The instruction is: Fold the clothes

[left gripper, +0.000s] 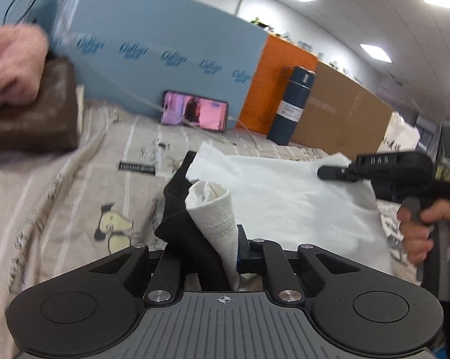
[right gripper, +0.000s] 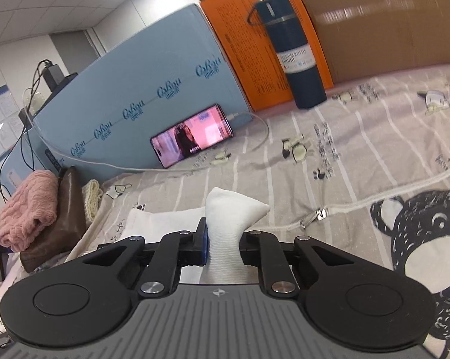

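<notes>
A white garment (left gripper: 287, 197) is stretched between both grippers above the printed bedsheet (left gripper: 75, 197). My left gripper (left gripper: 222, 248) is shut on a bunched white corner of it, with black fabric (left gripper: 180, 209) pinched alongside. My right gripper (right gripper: 223, 239) is shut on another bunched white corner (right gripper: 230, 209). In the left wrist view the right gripper (left gripper: 338, 172) shows at the far right edge of the cloth, held by a hand.
A folded pink knit (right gripper: 27, 209) and a brown garment (right gripper: 66, 209) are stacked at the left. A lit phone (right gripper: 192, 134) leans on a blue board (right gripper: 135, 89). A dark bottle (right gripper: 296, 53) stands by orange and brown boxes. A black-and-white printed cloth (right gripper: 419, 239) lies at right.
</notes>
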`<state>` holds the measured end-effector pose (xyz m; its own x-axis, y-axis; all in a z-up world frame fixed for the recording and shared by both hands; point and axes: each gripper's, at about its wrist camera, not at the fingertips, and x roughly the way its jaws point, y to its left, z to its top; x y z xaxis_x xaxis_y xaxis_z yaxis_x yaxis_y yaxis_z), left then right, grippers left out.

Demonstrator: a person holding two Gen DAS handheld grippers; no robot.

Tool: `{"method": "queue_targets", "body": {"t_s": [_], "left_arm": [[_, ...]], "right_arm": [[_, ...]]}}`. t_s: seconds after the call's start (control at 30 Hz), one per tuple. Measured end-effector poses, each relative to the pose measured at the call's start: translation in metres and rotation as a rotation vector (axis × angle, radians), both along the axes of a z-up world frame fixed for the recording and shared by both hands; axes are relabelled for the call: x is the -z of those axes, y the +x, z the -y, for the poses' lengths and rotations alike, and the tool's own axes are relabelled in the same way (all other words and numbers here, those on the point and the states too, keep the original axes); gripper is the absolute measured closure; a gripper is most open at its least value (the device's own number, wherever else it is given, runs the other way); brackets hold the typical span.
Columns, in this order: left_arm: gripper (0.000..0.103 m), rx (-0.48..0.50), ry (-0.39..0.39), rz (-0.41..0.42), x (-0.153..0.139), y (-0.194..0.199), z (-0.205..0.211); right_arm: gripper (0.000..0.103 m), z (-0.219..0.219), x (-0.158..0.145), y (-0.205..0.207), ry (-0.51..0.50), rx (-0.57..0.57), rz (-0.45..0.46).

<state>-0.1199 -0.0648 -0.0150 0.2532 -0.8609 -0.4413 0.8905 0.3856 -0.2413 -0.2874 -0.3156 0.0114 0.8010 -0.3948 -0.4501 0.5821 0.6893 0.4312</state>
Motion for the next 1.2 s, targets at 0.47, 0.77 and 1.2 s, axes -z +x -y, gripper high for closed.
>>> {"method": "queue_targets", "body": {"t_s": [0.47, 0.77, 1.2], "left_arm": [[0.092, 0.172, -0.086, 0.373, -0.052, -0.049, 0.092], [0.092, 0.316, -0.139, 0.441, -0.059, -0.099, 0.212], [0.092, 0.52, -0.085, 0.162, -0.012, -0.172, 0.354]], "right_arm": [[0.091, 0.013, -0.064, -0.062, -0.287, 0.138, 0.095], [0.091, 0.085, -0.079, -0.124, -0.401, 0.349, 0.006], [0.091, 0.212, -0.053, -0.211, -0.381, 0.559, -0.268]]}}
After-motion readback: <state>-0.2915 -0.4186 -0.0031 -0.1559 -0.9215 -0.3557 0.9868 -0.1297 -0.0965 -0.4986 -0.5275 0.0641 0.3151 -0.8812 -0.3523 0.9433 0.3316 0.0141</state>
